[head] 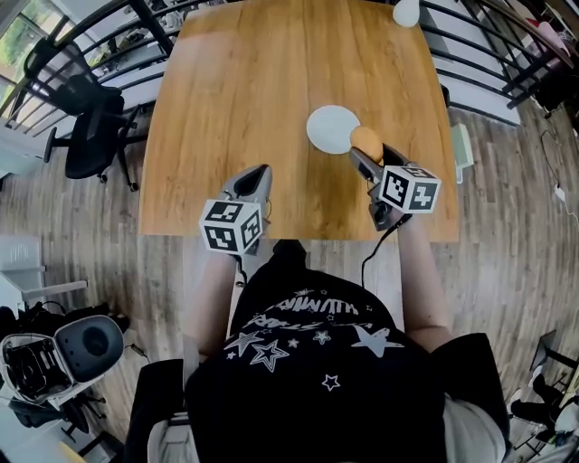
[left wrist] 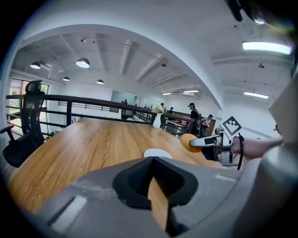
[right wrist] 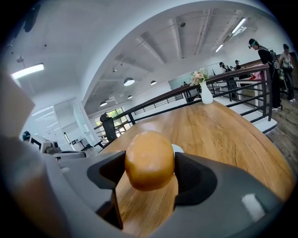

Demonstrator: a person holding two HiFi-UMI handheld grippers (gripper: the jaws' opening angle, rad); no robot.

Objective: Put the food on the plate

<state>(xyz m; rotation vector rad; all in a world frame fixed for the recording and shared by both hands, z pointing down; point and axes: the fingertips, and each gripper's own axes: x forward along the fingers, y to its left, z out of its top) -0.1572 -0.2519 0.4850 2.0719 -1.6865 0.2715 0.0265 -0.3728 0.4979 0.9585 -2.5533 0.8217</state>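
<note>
Wooden table (head: pixel 271 90) on a railed mezzanine, with an office chair (head: pixel 90 127) parked off its 9 o'clock side. Left gripper (head: pixel 257 174) hovers over the near edge, roughly 7 o'clock, tongs pressed together. White plate (head: pixel 327 127) sits a bit right of center. The bun (head: pixel 366 140) is up off the wood right at the plate's 4 o'clock rim, pinched on both sides by the right gripper (head: pixel 369 155), which reaches in from 5 o'clock. A vase (head: pixel 406 12) stands way out at the table's 1 o'clock corner, well apart from everything.
</note>
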